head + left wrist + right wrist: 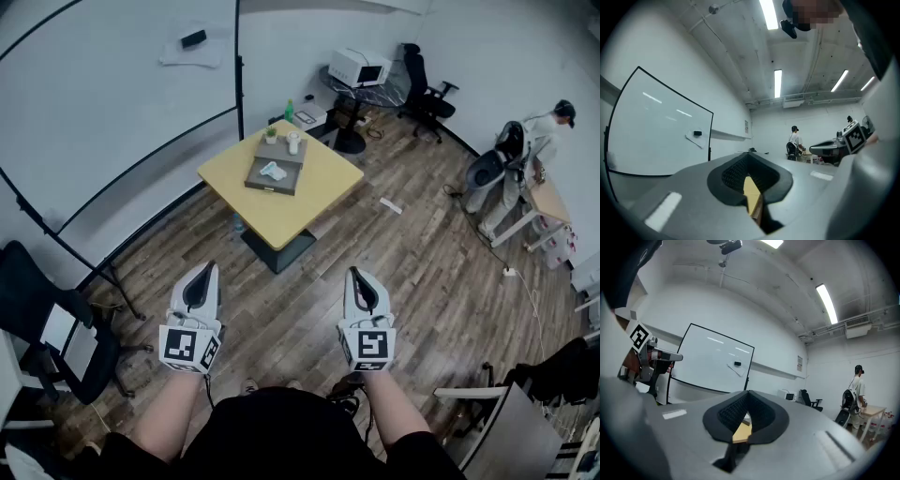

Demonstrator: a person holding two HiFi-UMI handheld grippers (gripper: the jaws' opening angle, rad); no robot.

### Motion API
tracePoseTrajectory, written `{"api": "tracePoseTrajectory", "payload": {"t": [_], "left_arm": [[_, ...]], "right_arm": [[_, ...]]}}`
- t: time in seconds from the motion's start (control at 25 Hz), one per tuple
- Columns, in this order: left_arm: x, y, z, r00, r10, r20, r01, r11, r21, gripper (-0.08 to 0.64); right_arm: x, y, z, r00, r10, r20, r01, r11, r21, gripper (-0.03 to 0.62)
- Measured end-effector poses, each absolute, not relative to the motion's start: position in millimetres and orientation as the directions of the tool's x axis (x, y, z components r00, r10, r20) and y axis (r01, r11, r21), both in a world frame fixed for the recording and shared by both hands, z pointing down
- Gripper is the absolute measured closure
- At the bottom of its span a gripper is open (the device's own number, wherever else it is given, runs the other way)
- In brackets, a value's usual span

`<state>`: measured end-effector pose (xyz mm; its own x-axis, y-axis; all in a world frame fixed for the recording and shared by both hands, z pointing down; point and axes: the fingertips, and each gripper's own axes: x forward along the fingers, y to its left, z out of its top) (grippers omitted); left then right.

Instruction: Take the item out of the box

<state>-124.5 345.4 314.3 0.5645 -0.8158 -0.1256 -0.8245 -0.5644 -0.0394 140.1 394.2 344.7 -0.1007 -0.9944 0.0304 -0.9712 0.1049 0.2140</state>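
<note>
Left tool and right tool are both closed, empty; reaching the distant box that way could shove its item.

A: Where is the desk?

B: The desk stands ahead, mid-room. The box lies on its far half, with the item inside. A small plant and a cup stand at the box's far end.

A: And around it?

B: A whiteboard stands to the left and a microwave behind. A person is far right.
</note>
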Motion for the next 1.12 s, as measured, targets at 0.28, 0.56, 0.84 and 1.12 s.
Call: {"api": "tracePoseTrajectory", "payload": {"t": [0.28, 0.56, 0.84, 1.12], "left_arm": [[-126.0, 341.0, 318.2, 0.562, -0.819, -0.118, -0.827, -0.56, -0.051, 0.56], [-126.3, 342.1, 320.5, 0.554, -0.825, -0.11, -0.832, -0.552, -0.049, 0.56], [-124.7, 344.1, 326.2, 0.549, -0.83, -0.098, -0.836, -0.547, -0.047, 0.56], [-108.4, 338.3, 332.0, 0.543, -0.834, -0.094, -0.839, -0.538, -0.079, 0.56]], "right_arm": [[141.6, 388.6, 348.6, -0.101, -0.994, 0.034, -0.967, 0.106, 0.232, 0.586], [143.6, 391.2, 353.4, -0.136, -0.99, 0.032, -0.971, 0.14, 0.193, 0.583], [129.2, 389.3, 357.7, -0.288, -0.956, 0.056, -0.94, 0.293, 0.173, 0.243], [134.0, 383.2, 355.2, -0.365, -0.929, 0.064, -0.908, 0.371, 0.197, -0.004]]}}
